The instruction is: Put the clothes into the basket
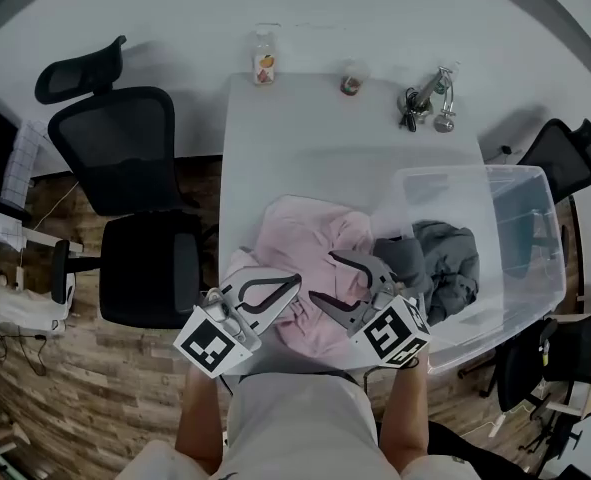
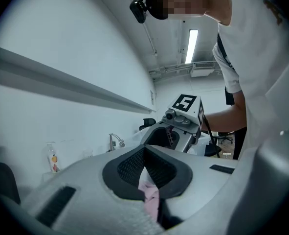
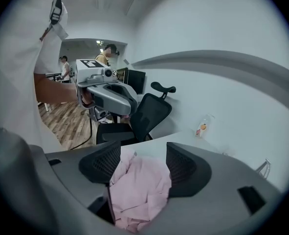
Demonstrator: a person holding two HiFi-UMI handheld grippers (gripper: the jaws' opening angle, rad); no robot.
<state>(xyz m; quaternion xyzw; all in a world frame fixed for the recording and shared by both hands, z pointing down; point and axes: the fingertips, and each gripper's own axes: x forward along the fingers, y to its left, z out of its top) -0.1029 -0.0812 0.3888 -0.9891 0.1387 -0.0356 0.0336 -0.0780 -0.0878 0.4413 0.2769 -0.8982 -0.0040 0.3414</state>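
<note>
pink top [image 1: 310, 238] lies bunched on table [image 1: 305, 138], just beside clear basket [image 1: 535, 183] w/ grey clothes [image 1: 440, 258] inside. left gripper [image 1: 265, 290] pinches its near edge. right gripper [image 1: 360, 286] jaws apart round a fold, not pressing. prob soft, light, floppy, so grab thick bunched folds.

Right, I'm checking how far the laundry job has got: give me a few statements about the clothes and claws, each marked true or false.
1. The pink garment lies on the table, not in the basket. True.
2. The basket is empty. False: grey clothes lie in it.
3. The left claw is shut on the pink garment. True.
4. The right claw is clamped shut. False: its jaws stand apart, with the pink garment between them.
</note>
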